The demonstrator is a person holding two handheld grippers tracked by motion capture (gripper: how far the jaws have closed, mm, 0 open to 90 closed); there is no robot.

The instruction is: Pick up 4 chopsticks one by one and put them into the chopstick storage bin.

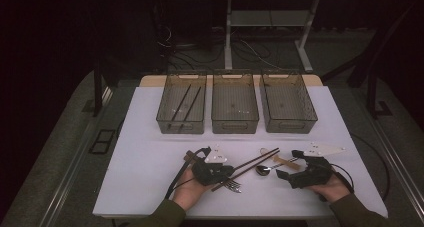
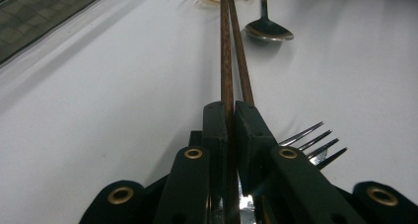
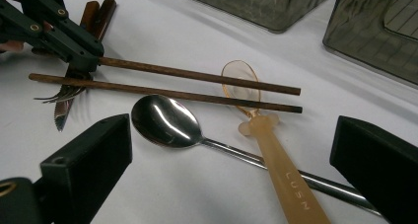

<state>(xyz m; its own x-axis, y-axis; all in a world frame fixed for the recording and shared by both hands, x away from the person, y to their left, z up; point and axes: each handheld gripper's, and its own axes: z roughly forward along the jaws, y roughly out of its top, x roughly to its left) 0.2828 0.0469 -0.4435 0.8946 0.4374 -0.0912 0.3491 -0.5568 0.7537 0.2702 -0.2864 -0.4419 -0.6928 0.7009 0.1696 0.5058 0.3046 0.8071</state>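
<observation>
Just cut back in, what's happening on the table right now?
A person is sorting cutlery into bins. The left gripper has its fingers shut on one wooden chopstick; the second chopstick lies beside it on the table, across the amber plastic spoon. The right gripper is open, with the metal spoon in front of it. A fork lies by the left gripper. The left bin already holds two chopsticks; the other two bins look empty.

Fork [image 2: 310,142]: handle hidden behind left gripper [image 2: 229,130]. Steel spoon [image 3: 167,121]: handle end cut off at frame edge. Second chopstick [image 2: 241,61]: near end concealed by jaws.
</observation>
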